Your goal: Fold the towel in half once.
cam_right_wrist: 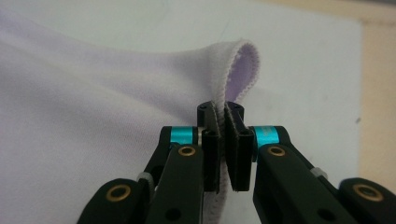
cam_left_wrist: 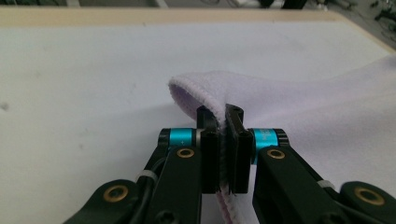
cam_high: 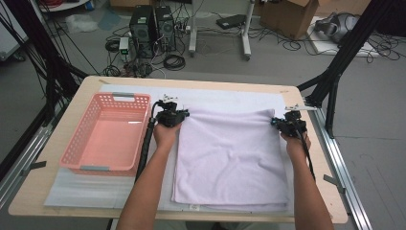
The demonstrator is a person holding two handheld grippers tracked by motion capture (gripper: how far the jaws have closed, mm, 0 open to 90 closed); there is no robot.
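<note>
A pale lilac towel [cam_high: 230, 153] lies spread on the white mat in the middle of the table. My left gripper [cam_high: 178, 115] sits at the towel's far left corner. In the left gripper view its jaws pinch the hemmed edge of the towel [cam_left_wrist: 210, 93], and the left gripper [cam_left_wrist: 223, 116] is shut on it, the corner curling up behind. My right gripper [cam_high: 282, 123] holds the far right corner. The right gripper view shows the towel [cam_right_wrist: 140, 93] folded over the right gripper [cam_right_wrist: 222, 114], with the hem clamped between the pads.
A pink plastic basket [cam_high: 76, 153] stands left of the towel, close to my left forearm. The white mat [cam_high: 230, 98] reaches past the towel towards the far table edge. Black frame posts stand at both far corners.
</note>
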